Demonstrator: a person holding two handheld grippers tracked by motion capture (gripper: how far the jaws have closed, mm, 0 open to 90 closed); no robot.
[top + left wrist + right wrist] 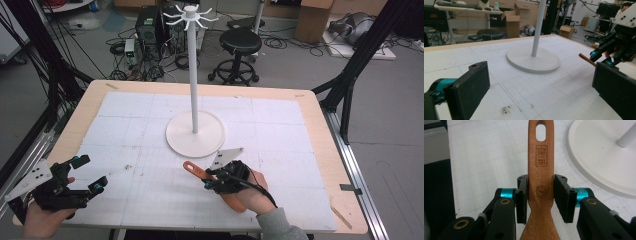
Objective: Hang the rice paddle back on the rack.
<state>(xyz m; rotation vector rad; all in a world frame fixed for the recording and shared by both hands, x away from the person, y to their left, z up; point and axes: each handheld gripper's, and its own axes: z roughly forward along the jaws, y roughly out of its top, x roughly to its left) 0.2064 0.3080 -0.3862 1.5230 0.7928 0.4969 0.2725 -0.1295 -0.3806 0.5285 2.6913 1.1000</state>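
A wooden spatula (541,162) with a hanging hole at the end of its handle is clamped between the pads of my right gripper (541,195), which is shut on the handle. In the high view the right gripper (212,179) is just in front of the round base of a white stand (195,134). The spatula handle (192,168) points left and away. The stand's pole rises to a ring of hooks (191,17). My left gripper (92,173) rests at the table's near left, open with nothing between its pads (471,85). It faces the stand's base (534,60) and the spatula tip (586,58).
White gridded foam sheets (150,150) cover the wooden table (320,120). Beyond the far edge stand a black stool (240,42), computer cases and cables on the floor. Black frame legs (350,75) flank the table.
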